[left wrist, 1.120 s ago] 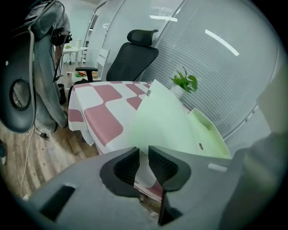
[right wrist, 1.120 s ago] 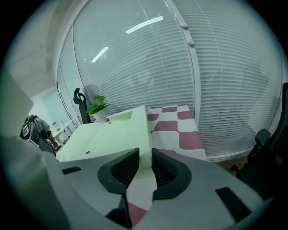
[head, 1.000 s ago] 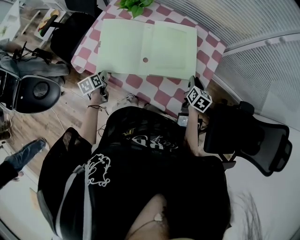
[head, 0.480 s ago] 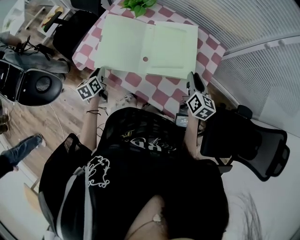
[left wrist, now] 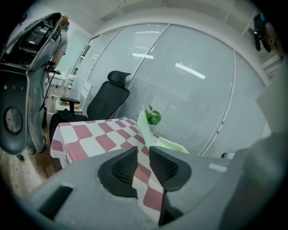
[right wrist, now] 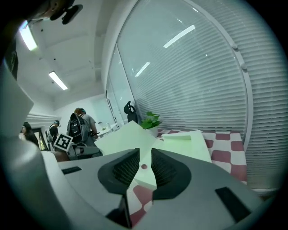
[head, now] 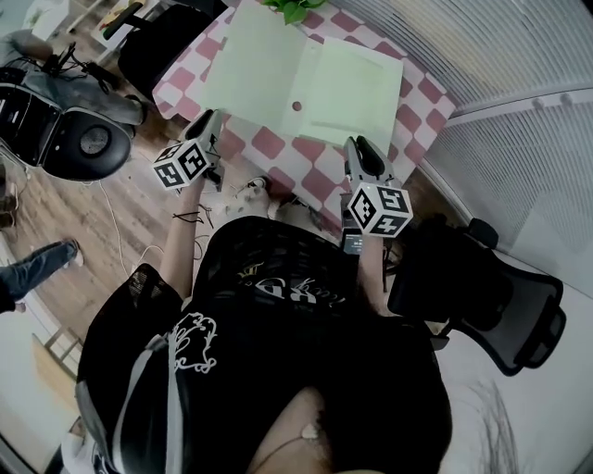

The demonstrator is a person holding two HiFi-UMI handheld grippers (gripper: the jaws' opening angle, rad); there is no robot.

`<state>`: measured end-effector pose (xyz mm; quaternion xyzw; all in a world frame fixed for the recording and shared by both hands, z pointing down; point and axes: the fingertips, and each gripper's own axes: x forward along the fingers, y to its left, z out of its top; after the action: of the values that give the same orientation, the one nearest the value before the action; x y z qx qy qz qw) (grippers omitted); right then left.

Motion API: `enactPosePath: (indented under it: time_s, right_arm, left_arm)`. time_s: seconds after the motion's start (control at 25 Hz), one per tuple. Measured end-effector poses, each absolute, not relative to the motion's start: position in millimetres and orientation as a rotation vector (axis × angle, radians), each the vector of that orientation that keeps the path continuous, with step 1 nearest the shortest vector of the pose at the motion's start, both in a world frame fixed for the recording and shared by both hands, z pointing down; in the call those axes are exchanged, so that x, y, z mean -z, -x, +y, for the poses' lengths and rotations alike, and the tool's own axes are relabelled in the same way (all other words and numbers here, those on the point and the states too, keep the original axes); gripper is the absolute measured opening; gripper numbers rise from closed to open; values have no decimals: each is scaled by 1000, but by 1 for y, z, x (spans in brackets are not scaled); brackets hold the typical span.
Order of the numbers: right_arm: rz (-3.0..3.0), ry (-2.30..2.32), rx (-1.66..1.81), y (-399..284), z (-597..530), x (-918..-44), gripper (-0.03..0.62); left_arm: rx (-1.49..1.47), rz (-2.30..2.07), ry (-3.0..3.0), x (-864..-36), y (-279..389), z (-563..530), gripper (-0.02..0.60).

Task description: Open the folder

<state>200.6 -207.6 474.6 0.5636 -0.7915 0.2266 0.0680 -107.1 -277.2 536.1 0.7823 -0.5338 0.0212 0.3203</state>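
The folder (head: pixel 301 79) lies spread open on the table (head: pixel 278 148), long axis crosswise, just ahead of the left gripper (head: pixel 211 120) and right gripper (head: pixel 359 148), both empty, jaws slightly parted, one before each leaf.

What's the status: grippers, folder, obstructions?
Left gripper, right gripper: jaws slightly apart, empty, off the folder. Folder open on checkered table. Nothing between; plant at far edge.
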Motion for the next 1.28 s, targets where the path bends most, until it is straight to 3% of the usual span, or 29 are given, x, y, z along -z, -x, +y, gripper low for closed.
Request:
enactPosePath:
  time_s: [0.76, 1.28]
  right_arm:
    - [-2436, -1585, -689, -135, -165, -495, 62]
    - [-2427, -1699, -641, -47, -83, -462, 54]
  left_arm:
    - [-120, -1113, -2310, -491, 39, -200, 78]
    - [-136, -949, -2528, -450, 84, -102, 78]
